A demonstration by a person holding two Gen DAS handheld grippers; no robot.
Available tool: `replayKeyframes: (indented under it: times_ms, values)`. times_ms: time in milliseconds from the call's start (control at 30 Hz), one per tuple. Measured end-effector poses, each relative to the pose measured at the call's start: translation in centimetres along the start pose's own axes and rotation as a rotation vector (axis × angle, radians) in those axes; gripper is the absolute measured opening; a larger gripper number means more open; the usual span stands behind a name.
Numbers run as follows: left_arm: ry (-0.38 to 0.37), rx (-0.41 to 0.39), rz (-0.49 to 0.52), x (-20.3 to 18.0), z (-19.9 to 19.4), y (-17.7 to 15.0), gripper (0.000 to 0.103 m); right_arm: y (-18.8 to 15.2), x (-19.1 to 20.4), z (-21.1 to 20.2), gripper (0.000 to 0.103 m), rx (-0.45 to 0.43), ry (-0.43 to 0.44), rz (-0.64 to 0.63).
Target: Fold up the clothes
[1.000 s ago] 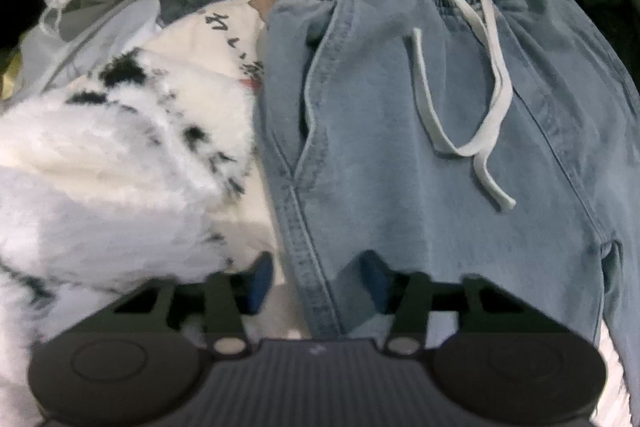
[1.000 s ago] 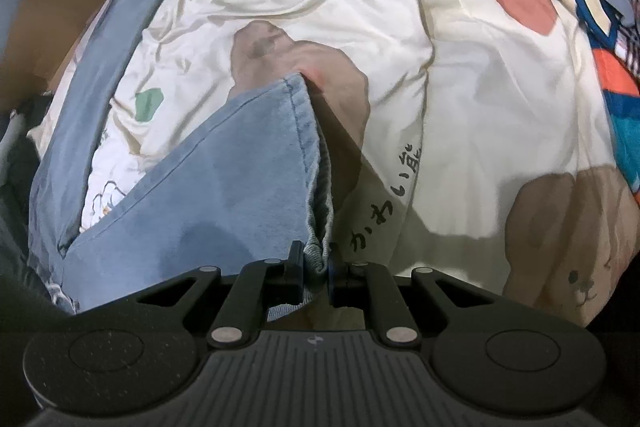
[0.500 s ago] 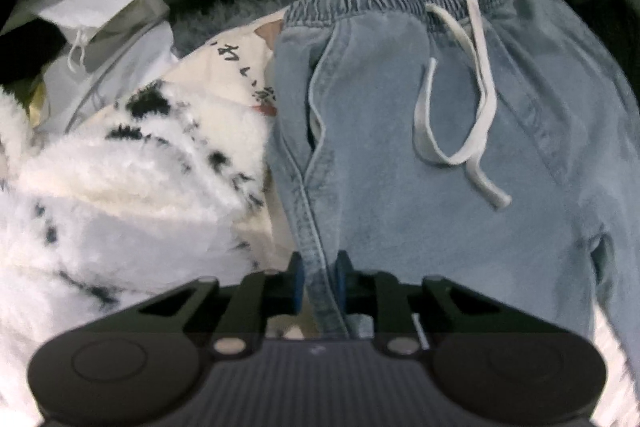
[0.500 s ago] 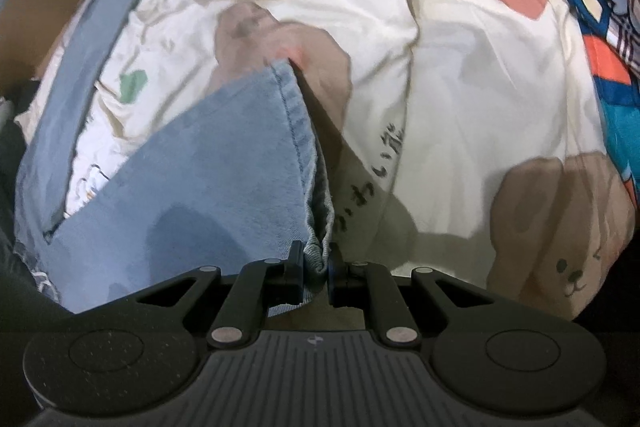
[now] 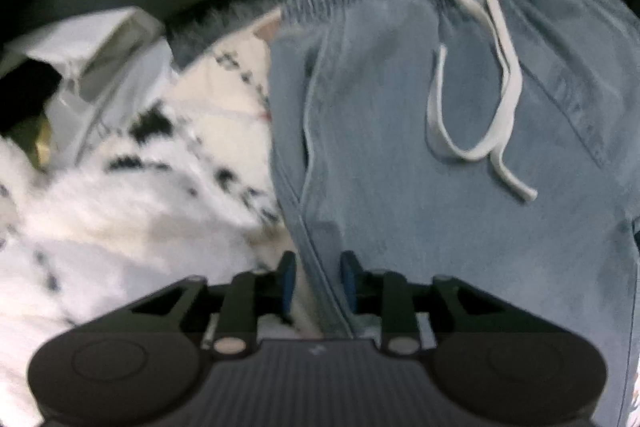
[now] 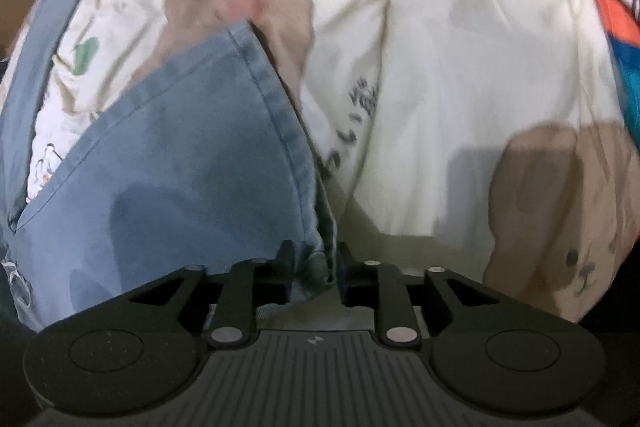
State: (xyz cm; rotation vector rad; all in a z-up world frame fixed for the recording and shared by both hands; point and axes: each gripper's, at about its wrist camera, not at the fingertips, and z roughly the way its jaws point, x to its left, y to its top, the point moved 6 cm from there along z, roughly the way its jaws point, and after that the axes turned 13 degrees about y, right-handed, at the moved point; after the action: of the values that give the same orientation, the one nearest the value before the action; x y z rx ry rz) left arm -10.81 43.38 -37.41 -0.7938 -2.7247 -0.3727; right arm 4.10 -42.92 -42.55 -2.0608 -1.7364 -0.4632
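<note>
Both the left gripper [image 5: 317, 277] and right gripper [image 6: 312, 263] have just spread their jaws, loosely straddling the side seam and hem of the light-blue denim drawstring trousers [image 5: 460, 187] lying ahead on the cream bear-print sheet [image 6: 460, 87], so the fabric looks released

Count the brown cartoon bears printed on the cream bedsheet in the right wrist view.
2. One brown cartoon bear sits at the lower right of the cream bedsheet, face showing. The other is upper centre, partly covered by the light blue denim trouser leg. More may be hidden.
</note>
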Motion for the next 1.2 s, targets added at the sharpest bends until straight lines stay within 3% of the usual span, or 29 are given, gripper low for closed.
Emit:
replayKeyframes:
  times_ms: [233, 367, 567, 933, 1067, 1100, 1200]
  values:
    - [0.034, -0.030, -0.007, 1.3, -2.1, 0.6, 0.034, 3.7, 1.4, -0.3, 0.038, -0.098, 0.026, -0.093]
    - [0.035, -0.056, 0.009, 1.2, -2.8, 1.1, 0.034, 6.2, 2.5, 0.2, 0.046, -0.158, 0.043, -0.147]
    - [0.044, -0.064, 0.026, 0.9, -3.3, 1.4, 0.033, 8.8, 4.9, 2.3, 0.046, -0.178, 0.043, -0.288]
    - [0.063, -0.082, 0.075, 0.2, -4.9, 1.3, 0.033, 10.4, 6.8, 6.1, 0.045, -0.163, -0.031, -0.449]
    - [0.068, -0.080, 0.087, -0.1, -5.1, 0.7, 0.033, 10.6, 7.1, 7.2, 0.049, -0.166, -0.059, -0.471]
    - [0.070, -0.080, 0.088, -0.1, -5.1, 0.6, 0.033, 10.7, 7.1, 7.3, 0.055, -0.169, -0.064, -0.470]
    - [0.074, -0.080, 0.092, -0.3, -5.2, 0.4, 0.034, 10.7, 7.0, 7.4, 0.055, -0.163, -0.065, -0.477]
